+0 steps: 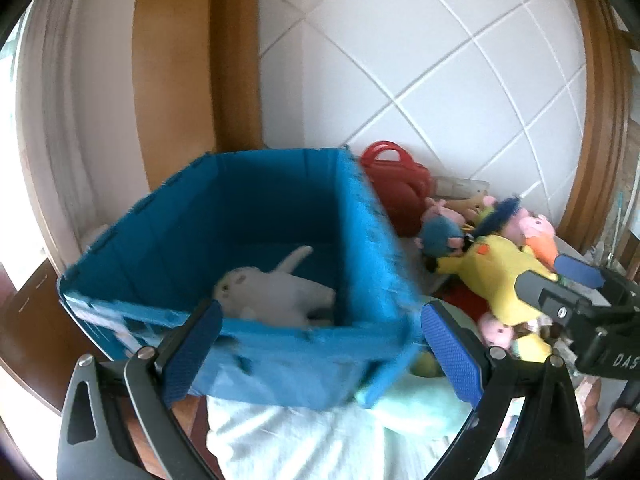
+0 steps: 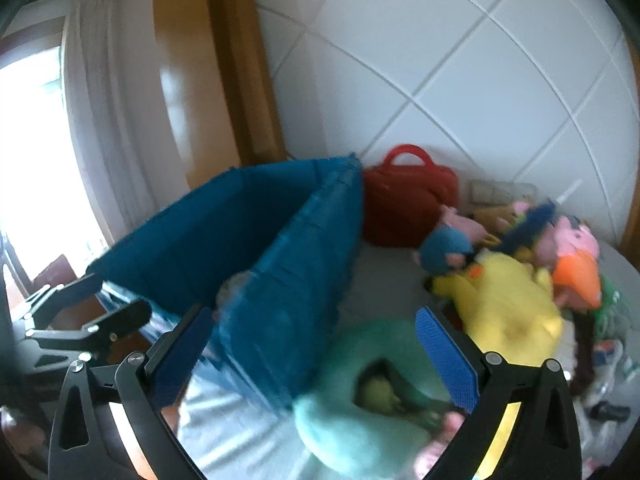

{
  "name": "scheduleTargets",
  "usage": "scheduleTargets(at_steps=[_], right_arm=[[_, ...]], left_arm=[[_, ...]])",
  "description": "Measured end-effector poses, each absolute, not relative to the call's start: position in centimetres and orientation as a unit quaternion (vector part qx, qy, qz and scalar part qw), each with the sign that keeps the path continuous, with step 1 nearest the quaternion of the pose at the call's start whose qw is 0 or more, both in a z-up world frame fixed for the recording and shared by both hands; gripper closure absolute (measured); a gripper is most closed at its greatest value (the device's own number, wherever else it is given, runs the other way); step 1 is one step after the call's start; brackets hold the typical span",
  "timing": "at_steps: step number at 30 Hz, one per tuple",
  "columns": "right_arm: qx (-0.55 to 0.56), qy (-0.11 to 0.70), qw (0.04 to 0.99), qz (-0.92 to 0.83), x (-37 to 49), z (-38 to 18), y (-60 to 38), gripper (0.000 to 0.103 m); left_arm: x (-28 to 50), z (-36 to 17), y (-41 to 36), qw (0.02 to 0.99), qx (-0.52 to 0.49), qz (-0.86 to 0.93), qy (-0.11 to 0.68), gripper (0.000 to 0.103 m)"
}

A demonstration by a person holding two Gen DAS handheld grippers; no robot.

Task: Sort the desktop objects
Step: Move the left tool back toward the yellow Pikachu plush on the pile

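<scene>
Left wrist view: the left gripper [image 1: 320,348] hangs over the blue bin [image 1: 256,360], jaws spread and empty. One white plush [image 1: 276,294] already lies inside; the toy pile [image 1: 496,264] waits on the tabletop.

Right wrist view: the right gripper [image 2: 316,356], jaws spread, hovers above a mint plush [image 2: 352,420] just beside the bin wall. A red bag [image 2: 404,204] crowds behind, so most sorting seems left.
</scene>
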State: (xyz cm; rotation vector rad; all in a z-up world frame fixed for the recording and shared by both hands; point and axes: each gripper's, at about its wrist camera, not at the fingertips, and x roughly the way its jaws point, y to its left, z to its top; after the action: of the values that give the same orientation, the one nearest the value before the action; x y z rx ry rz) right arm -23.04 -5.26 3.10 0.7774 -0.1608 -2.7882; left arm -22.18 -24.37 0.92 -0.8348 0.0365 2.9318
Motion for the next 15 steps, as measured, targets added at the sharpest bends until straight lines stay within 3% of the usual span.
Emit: scheduleTargets(at_steps=[15], right_arm=[[0.295, -0.091, 0.070, -0.949, -17.7, -0.5, 14.5, 0.000]], left_arm=[[-19.2, -3.0, -6.2, 0.065, -0.323, 0.943, 0.044, 0.002]])
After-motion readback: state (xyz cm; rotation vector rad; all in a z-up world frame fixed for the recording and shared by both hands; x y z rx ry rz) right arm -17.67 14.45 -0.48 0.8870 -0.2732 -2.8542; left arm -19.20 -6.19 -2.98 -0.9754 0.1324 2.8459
